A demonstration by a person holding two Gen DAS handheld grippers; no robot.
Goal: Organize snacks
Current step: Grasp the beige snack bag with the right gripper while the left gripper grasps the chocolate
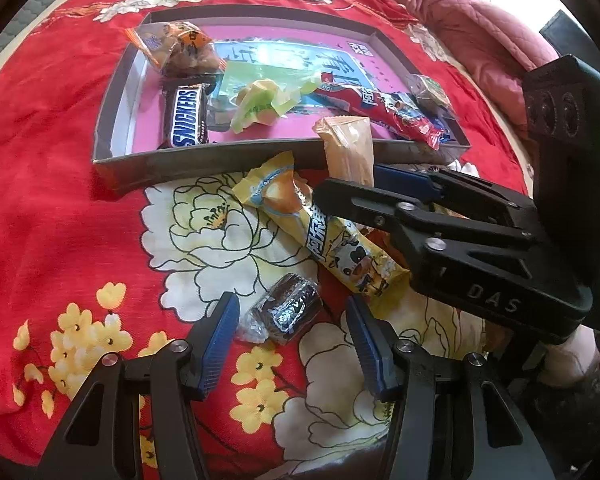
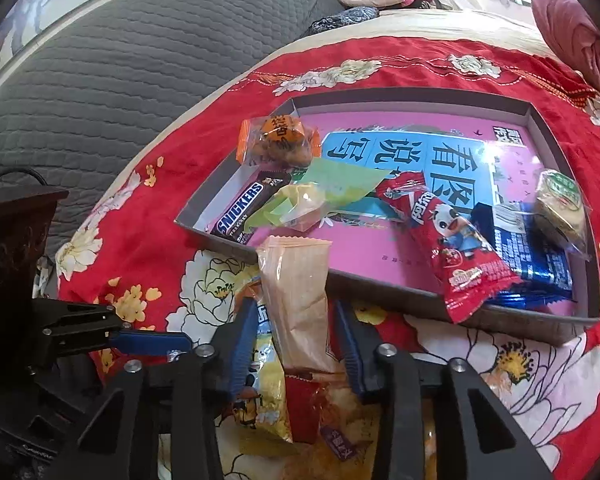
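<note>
The right gripper (image 2: 296,344) is pinching a tan wafer packet (image 2: 300,296), whose top leans on the near wall of the gray box lid (image 2: 380,288) at twelve o'clock from the claw. The left gripper (image 1: 292,332) hangs spread over a dark chocolate cake (image 1: 288,312), its pads clear of the wrapper. A yellow milk-candy bag (image 1: 320,236) lies at one o'clock from that cake on the red floral bedspread (image 1: 52,208). Inside the lid rest a Snickers bar (image 1: 186,118), a red candy bag (image 2: 452,248) and a green candy (image 1: 260,104).
</note>
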